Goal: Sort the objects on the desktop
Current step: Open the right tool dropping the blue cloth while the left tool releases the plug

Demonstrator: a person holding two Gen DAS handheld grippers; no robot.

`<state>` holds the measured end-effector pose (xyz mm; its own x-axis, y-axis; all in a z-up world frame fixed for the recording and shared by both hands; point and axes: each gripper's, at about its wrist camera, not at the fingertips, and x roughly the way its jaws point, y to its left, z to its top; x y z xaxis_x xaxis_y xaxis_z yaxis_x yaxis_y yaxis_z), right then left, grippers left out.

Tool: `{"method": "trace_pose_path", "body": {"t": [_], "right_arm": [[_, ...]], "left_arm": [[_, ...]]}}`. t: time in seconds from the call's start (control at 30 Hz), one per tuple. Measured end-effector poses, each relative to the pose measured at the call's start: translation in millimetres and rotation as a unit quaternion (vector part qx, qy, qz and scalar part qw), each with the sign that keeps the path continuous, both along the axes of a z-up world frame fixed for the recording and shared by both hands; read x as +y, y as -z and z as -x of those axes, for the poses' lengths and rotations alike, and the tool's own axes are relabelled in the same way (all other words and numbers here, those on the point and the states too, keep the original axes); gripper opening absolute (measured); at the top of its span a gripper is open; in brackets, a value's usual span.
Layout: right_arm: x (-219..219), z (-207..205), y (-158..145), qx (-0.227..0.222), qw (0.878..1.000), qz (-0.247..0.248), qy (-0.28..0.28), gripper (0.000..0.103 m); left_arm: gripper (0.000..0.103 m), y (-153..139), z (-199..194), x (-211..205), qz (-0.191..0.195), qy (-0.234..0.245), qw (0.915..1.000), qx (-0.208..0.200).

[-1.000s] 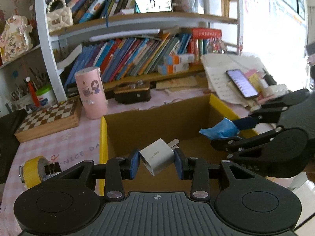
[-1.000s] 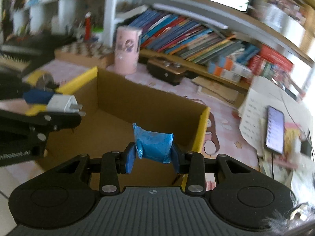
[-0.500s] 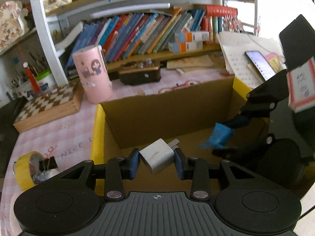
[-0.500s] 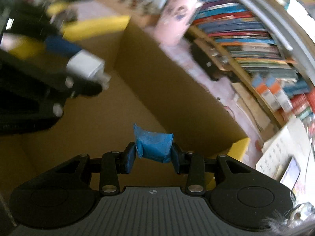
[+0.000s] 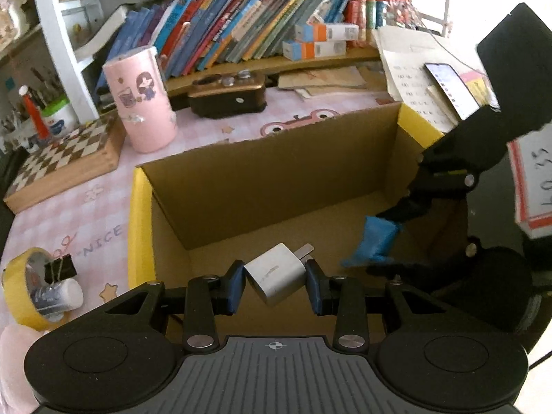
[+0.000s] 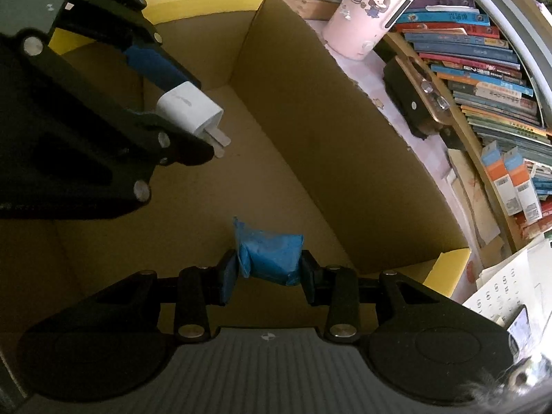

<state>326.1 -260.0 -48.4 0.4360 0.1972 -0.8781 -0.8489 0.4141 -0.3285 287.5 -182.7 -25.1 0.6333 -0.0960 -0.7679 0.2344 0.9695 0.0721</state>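
A cardboard box (image 5: 269, 186) with yellow flaps stands open on the pink desk. My left gripper (image 5: 275, 284) is shut on a white plug charger (image 5: 272, 276), prongs pointing up and right, held over the box's near side. My right gripper (image 6: 268, 274) is shut on a small blue packet (image 6: 270, 255), low inside the box (image 6: 310, 110) above its floor. From the left wrist view the blue packet (image 5: 376, 239) hangs in the right gripper's fingers by the box's right wall. The right wrist view shows the charger (image 6: 188, 108) at upper left.
On the desk left of the box lie a yellow tape roll (image 5: 20, 286) with a binder clip and a small white tube. Behind stand a pink cylinder (image 5: 141, 100), a chessboard box (image 5: 58, 162), a dark case (image 5: 227, 98), books, papers and a phone (image 5: 452, 89).
Both grippers have sunk toward the box. The right gripper rolled and dipped inside it with the blue packet. The left keeps the charger, now lower over the near side.
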Motion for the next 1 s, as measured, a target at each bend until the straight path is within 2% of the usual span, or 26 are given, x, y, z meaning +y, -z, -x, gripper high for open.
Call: {"method": "trace_pose_path", "body": {"t": [0.1,0.17,0.2,0.27,0.43,0.5,0.57,0.6,0.77,1.0], "right_arm": [[0.3,0.8,-1.2,-0.001,1.000,-0.003,0.004,0.037],[0.0,0.9,-3.8,-0.004,1.000,-0.011,0.005,0.051],[-0.1,1.6,-5.3,-0.007,1.000,-0.015,0.005,0.054],[-1.1,3.4,-8.3,-0.016,1.000,-0.025,0.004,0.060],[-12.0,10.5,-22.2,-0.010,0.996,-0.074,0.045,0.060],[-18.5,15.2,-32.0,-0.013,0.992,-0.104,0.066,0.061],[-26.0,21.2,-44.0,-0.025,0.987,-0.135,0.086,0.067],[-30.0,26.2,-50.2,-0.037,0.983,-0.150,0.097,0.068],[-52.2,49.4,-77.6,-0.090,0.960,-0.212,0.160,0.072],[-82.8,87.7,-101.6,-0.133,0.908,-0.294,0.266,0.078]], "left_arm": [[0.044,-1.0,2.6,-1.8,-0.008,0.001,0.9999,-0.011],[0.055,-2.3,3.5,-2.3,-0.008,0.000,0.9998,-0.016],[0.065,-3.7,5.9,-3.2,-0.010,0.001,0.9996,-0.024],[0.072,-7.1,12.5,-5.2,-0.019,0.000,0.9987,-0.046],[0.073,-20.5,31.4,-7.3,-0.026,0.007,0.9963,-0.082],[0.078,-29.8,40.7,-3.7,-0.017,-0.005,0.9948,-0.100],[0.083,-39.5,50.7,2.3,-0.003,-0.022,0.9926,-0.120],[0.086,-43.7,56.1,5.9,0.004,-0.033,0.9909,-0.131],[0.088,-58.9,80.0,23.1,0.008,-0.073,0.9823,-0.172],[0.093,-72.7,115.4,41.1,0.007,-0.085,0.9711,-0.223]]}}
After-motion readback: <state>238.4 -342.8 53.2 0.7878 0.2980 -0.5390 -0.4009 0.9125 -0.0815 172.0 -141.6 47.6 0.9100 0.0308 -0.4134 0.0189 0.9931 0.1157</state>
